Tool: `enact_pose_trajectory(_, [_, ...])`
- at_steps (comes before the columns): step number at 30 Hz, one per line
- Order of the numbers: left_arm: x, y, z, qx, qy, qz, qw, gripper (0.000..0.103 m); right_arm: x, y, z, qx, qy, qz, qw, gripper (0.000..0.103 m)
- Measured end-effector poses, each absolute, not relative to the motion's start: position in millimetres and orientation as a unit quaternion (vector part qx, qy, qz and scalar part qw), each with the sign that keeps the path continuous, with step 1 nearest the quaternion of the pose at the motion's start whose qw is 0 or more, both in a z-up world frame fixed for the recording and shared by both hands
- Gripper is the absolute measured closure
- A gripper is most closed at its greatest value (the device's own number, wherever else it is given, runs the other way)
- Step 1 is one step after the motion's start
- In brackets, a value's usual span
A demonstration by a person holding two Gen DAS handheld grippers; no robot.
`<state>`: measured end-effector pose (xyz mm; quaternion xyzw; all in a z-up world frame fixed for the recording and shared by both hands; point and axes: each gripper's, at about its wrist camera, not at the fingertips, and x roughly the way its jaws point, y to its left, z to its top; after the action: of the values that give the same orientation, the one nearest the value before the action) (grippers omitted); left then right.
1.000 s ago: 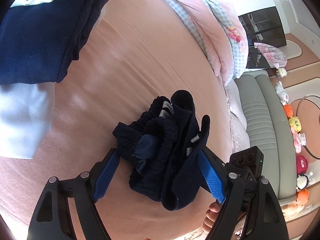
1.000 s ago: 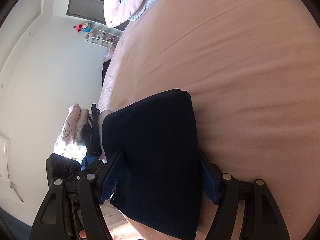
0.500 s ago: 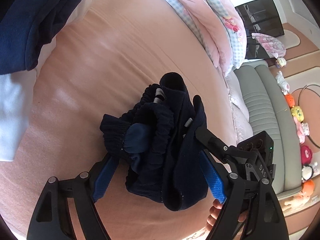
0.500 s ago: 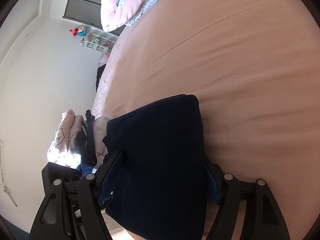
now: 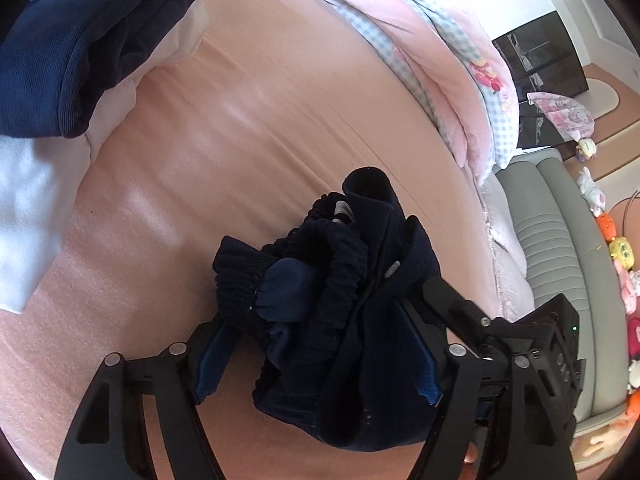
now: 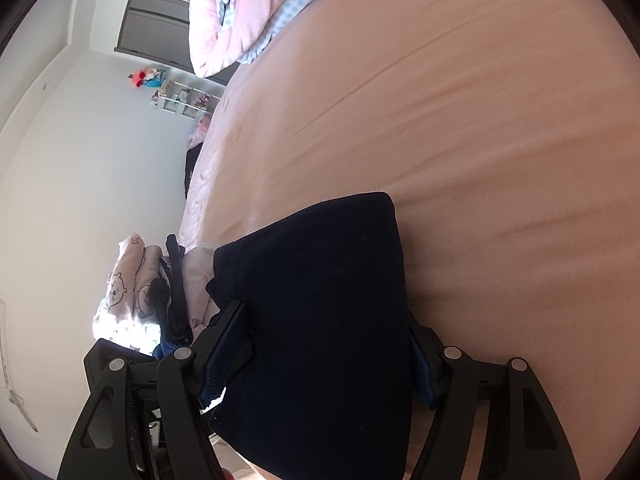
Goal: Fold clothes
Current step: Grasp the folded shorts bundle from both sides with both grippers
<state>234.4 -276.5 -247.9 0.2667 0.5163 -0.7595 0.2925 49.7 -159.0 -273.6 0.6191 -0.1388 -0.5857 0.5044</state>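
Left gripper jaws closing around bunched navy garment, gathering the elastic waist. Right gripper wide, folded end between its jaws, pads touching, steadying it on the bed.

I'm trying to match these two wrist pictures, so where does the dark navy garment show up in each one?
Left wrist view: the dark navy garment sits bunched at lower centre, elastic waistband showing, between the fingers of the left hand-held gripper, whose jaws are closing.
Right wrist view: it fills the lower centre as a smooth folded panel between the fingers of the right hand-held gripper.
Shared landmark: the pink quilt at the top.
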Motion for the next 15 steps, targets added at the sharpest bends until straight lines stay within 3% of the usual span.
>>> enact_pose_trajectory(8, [254.7, -295.8, -262.0, 0.237, 0.588, -0.721, 0.281, 0.056, 34.0, -143.4, -287.2, 0.651, -0.251, -0.515, 0.497, 0.032])
enact_pose_trajectory(13, [257.1, -296.4, -263.9, 0.232, 0.590, -0.724, 0.273, 0.059, 40.8, -153.7, -283.8, 0.653, -0.208, -0.517, 0.512, 0.033])
enact_pose_trajectory(15, [256.4, -295.5, -263.5, 0.232, 0.587, -0.725, 0.274, 0.059, 50.0, -162.0, -280.2, 0.650, -0.151, -0.541, 0.511, 0.047])
